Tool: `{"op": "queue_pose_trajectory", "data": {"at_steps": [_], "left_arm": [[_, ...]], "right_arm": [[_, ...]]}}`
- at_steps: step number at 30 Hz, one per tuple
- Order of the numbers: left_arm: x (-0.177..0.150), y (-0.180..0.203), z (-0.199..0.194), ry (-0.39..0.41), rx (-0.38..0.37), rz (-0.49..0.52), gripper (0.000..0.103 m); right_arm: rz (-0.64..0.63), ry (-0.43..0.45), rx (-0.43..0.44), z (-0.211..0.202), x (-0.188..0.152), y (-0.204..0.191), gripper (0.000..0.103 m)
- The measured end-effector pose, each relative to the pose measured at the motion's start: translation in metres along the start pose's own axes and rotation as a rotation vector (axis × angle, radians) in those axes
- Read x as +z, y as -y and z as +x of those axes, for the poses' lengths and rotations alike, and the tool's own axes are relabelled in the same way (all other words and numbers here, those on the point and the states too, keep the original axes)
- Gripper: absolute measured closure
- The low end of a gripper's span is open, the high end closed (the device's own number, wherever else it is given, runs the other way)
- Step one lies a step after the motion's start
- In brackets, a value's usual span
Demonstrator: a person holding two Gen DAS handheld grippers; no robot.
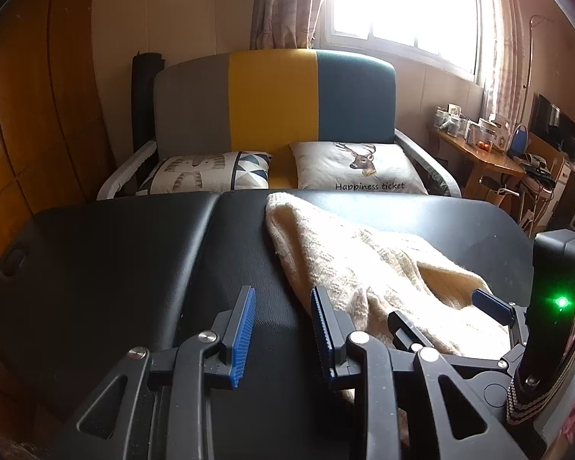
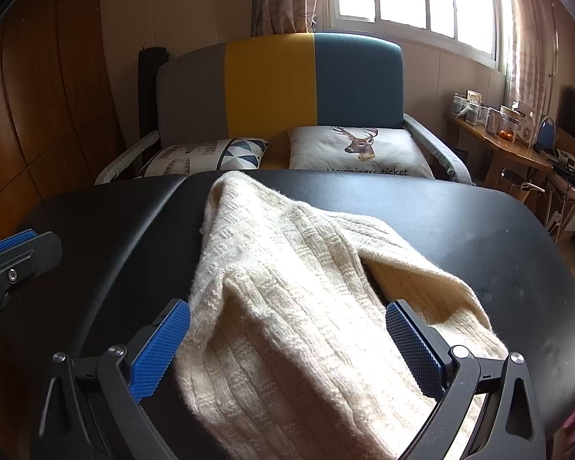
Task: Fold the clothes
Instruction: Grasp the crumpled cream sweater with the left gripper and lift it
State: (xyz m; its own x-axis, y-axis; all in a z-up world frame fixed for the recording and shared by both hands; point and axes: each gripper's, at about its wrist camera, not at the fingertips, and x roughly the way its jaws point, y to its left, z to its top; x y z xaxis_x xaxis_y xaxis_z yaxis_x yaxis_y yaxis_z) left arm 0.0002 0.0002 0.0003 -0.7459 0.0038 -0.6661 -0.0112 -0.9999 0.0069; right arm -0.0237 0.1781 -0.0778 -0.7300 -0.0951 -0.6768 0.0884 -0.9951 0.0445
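Black padded leatherette tabletop (image 2: 460, 230), smooth, one seam crossing it, is carrying the load. Cream chunky-knit sweater (image 2: 287, 306), ribbed and basket-woven, is lying crumpled across the tabletop's middle. Right gripper (image 2: 287, 349), blue dimpled pads, jaws wide apart, is straddling the knit. Left gripper (image 1: 283, 329), blue ridged pads, jaws apart, is hovering just beside the sweater's left edge.

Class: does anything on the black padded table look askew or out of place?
Yes. The cream knitted sweater lies rumpled and diagonal on the black padded table, one flap lifted, showing the inside. The right gripper straddles it, jaws open.
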Motion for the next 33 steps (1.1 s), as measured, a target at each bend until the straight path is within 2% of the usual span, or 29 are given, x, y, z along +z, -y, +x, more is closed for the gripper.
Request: {"op": "queue_pose_trajectory", "data": {"at_steps": [4,8,11,12,15,17,20,22,24,27,31,33], "left_arm": [[0.001,0.001,-0.002,0.004,0.003,0.013,0.073],[-0.013,-0.001,0.007,-0.003,-0.008,0.011,0.073],[-0.016,0.003,0.016,-0.049,-0.058,0.0,0.066],[-0.017,0.0,0.018,-0.067,-0.096,-0.011,0.066],[-0.029,-0.013,0.03,-0.144,-0.28,-0.101,0.065],[-0.042,-0.016,0.048,-0.255,-0.39,-0.144,0.065],[-0.066,-0.016,0.071,-0.403,-0.499,-0.175,0.065],[-0.082,-0.013,0.08,-0.432,-0.54,-0.18,0.065],[-0.097,-0.007,0.087,-0.491,-0.63,-0.208,0.065],[-0.11,0.008,0.101,-0.585,-0.762,-0.259,0.063],[-0.115,0.05,0.111,-0.662,-0.911,-0.263,0.054],[-0.111,0.072,0.108,-0.667,-0.915,-0.211,0.05]], "right_arm": [[-0.001,0.002,0.001,-0.008,0.005,-0.003,0.0],[0.004,0.001,0.008,0.001,-0.002,-0.001,0.0],[0.008,0.0,0.014,0.006,-0.008,0.001,0.0],[0.011,-0.002,0.02,0.005,-0.009,0.002,0.0],[0.01,-0.01,0.054,0.0,-0.011,0.004,0.0],[0.014,-0.02,0.119,-0.003,-0.013,0.013,0.0],[0.13,-0.019,0.274,-0.018,-0.022,0.053,0.0],[0.227,-0.012,0.356,-0.03,-0.03,0.086,0.0],[0.313,-0.015,0.388,-0.039,-0.044,0.116,0.0],[0.522,-0.02,0.457,-0.052,-0.078,0.169,0.0],[0.748,-0.026,0.597,-0.053,-0.116,0.204,0.0],[0.851,-0.032,0.67,-0.052,-0.132,0.217,0.0]]}}
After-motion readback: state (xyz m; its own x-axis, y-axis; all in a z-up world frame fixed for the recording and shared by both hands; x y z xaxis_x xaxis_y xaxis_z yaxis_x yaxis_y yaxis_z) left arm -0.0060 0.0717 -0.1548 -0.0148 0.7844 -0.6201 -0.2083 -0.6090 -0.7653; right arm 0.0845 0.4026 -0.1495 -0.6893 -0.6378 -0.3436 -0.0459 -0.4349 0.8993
